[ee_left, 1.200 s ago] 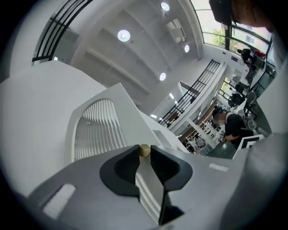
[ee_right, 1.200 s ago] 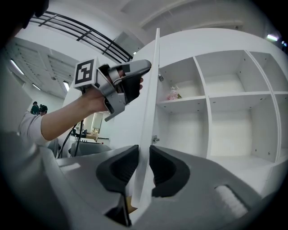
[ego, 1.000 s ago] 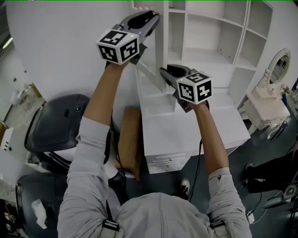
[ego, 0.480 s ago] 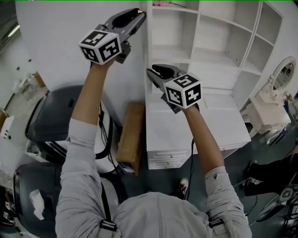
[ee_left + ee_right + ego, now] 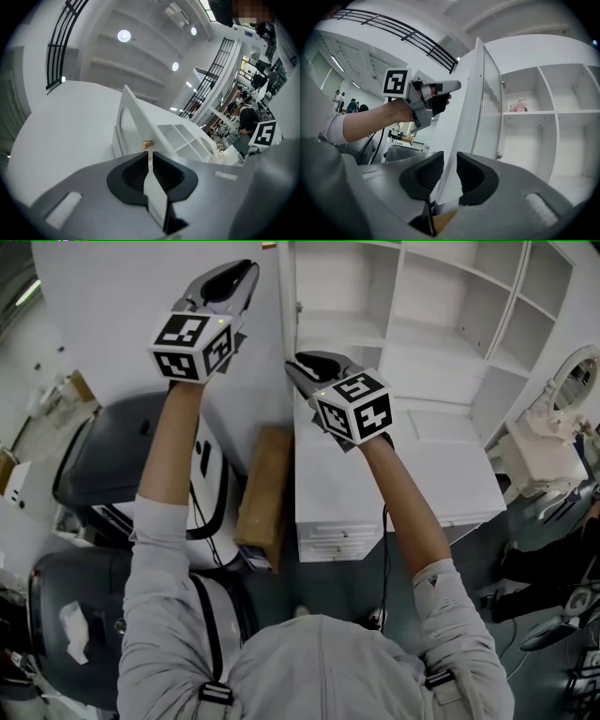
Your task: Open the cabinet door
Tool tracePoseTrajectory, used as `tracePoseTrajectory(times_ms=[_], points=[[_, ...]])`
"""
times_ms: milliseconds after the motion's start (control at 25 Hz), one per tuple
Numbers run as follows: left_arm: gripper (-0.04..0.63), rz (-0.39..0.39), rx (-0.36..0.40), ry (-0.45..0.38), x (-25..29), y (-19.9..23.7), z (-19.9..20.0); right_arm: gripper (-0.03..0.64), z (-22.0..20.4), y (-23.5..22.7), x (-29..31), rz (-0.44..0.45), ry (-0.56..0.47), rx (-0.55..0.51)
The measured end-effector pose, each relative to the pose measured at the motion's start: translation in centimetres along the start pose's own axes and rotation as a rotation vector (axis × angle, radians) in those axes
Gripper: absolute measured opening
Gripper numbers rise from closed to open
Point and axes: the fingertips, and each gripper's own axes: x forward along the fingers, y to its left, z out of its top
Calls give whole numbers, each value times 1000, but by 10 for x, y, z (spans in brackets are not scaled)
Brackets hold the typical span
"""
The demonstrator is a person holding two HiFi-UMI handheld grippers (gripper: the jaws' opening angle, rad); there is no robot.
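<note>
Seen from over the person's shoulders, the door (image 5: 288, 324) of the white cabinet (image 5: 441, 343) stands out edge-on from the cabinet's left side, well clear of the shelves, so the opening looks largely done. The left gripper (image 5: 244, 270) is out to the left of the cabinet, high on the door's outer side. The right gripper (image 5: 298, 368) is lower, right at the door's edge. Looking along the left gripper (image 5: 148, 152), its jaws are drawn down to a thin slit with only a pale sliver showing in it. The door's small brass knob (image 5: 147, 144) sits right at their tips, though I can't make out whether they actually nip it. The ribbed pane (image 5: 129, 124) slants away toward the cabinet beyond. Looking along the right gripper (image 5: 450, 157), its jaws stand apart and grip nothing. The door's free edge runs upright in line with the gap, but I can't say if it is between the pads or just past them. The hinges (image 5: 501, 82) join the door to the cabinet on the far side. What matters next, I'd judge, is that the door lies cabinet-ward of the left gripper, its long edge vertical, and pivots on those hinges. The left gripper is the one at the knob, so any further swing away from the shelves falls to it.
</note>
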Motion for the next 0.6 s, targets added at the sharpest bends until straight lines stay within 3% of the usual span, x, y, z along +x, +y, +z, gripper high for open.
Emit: tracePoseTrajectory(times_ms=[200,320,440,600], points=[[23,43,32,93,-17,-41,-32,80,-11,-9,-41,-30,21,-34],[19,58,21,102,-25,-66,-39,48,-16,-22,-71,-72,14,-50],[15,-14,-85,93,-32,-104,-42,-1,-29,-38,-101,-95,30,-34],[15,-65,-94,140,-38,-160,-59,-3,-53,-61,-143,-141,68,-34]])
